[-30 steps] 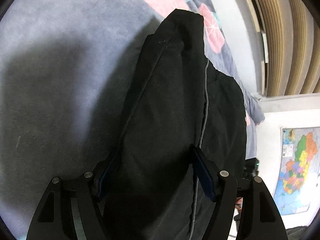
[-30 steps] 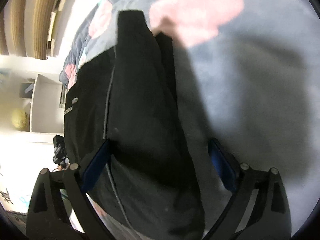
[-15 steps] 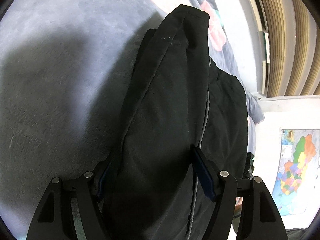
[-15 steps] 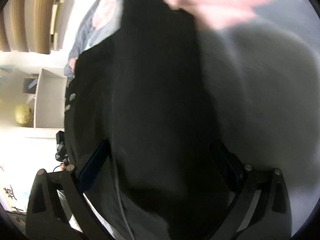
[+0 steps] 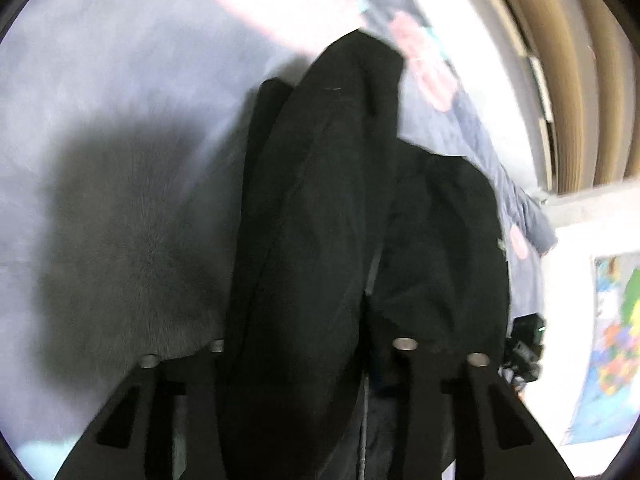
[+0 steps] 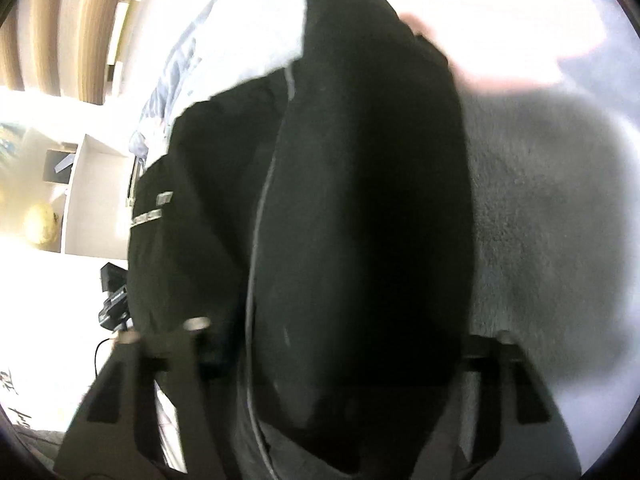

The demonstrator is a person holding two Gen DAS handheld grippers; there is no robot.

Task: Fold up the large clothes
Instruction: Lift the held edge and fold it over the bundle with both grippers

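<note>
A grey-blue fleecy bedspread (image 5: 120, 128) with pink flower patches filled the background of both views, its nap fuzzy and a soft shadow lying on it. Over it hung a black garment (image 5: 312, 240), thick and matte, bunched into a long rounded fold that narrowed toward its far end.

In the left wrist view the left gripper (image 5: 304, 344) had this fold running between its two black fingers, the cloth filling the gap from side to side; the jaws stood fairly narrow and held the fabric. A second lobe of the garment bulged to the right of it. Far right stood tan vertical slats (image 5: 576, 80) and a coloured wall map (image 5: 612, 344).

The right wrist view was blurred. There the black garment (image 6: 360, 200) showed a thin grey seam line and small pale tags on its left lobe, which the other view lacked. The right gripper (image 6: 348, 336) had wide-set fingers with the bulky cloth filling the gap between them; it hid the pads, so I cannot tell whether they clamped it. At left were a white shelf unit (image 6: 92, 192) and a yellowish ball (image 6: 40, 224).
</note>
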